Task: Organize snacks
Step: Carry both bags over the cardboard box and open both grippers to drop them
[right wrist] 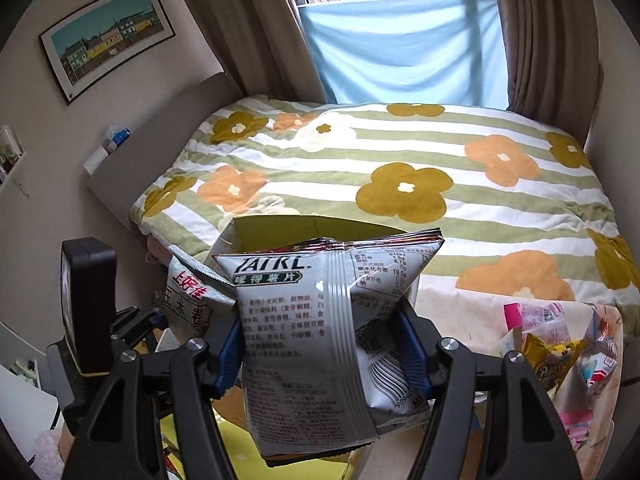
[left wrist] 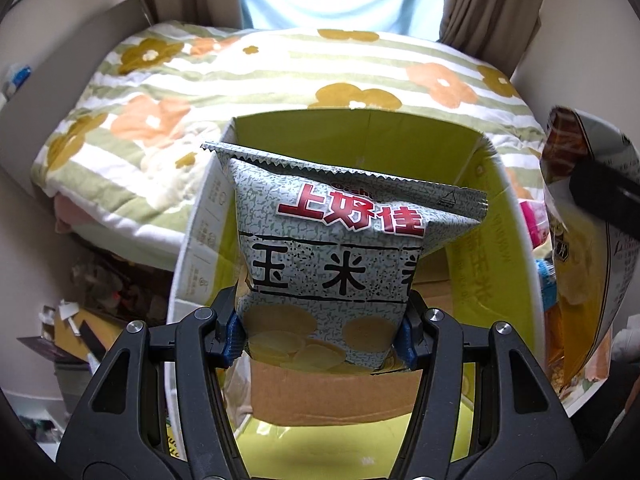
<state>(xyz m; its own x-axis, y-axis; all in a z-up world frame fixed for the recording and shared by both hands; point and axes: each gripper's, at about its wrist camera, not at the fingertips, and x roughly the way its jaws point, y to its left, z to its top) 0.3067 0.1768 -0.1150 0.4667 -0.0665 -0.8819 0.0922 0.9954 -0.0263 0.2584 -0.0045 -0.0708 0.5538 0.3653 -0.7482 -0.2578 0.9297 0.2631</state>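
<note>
My left gripper (left wrist: 322,334) is shut on a grey-green corn snack bag (left wrist: 336,264) with red characters and holds it upright over an open yellow-green cardboard box (left wrist: 476,280). My right gripper (right wrist: 324,350) is shut on a silver chip bag (right wrist: 320,344), its back side with printed text and barcode facing me. That silver bag shows at the right edge of the left wrist view (left wrist: 584,240). The corn snack bag (right wrist: 196,300) and the left gripper's body (right wrist: 86,304) show at the left of the right wrist view. The box rim (right wrist: 304,226) peeks above the silver bag.
A bed with a striped floral quilt (right wrist: 400,168) lies behind the box. Several loose snack packets (right wrist: 560,344) lie on a cloth to the right. Clutter (left wrist: 80,320) sits on the floor at left. Curtains (right wrist: 540,32) and a blue sheet hang at the window.
</note>
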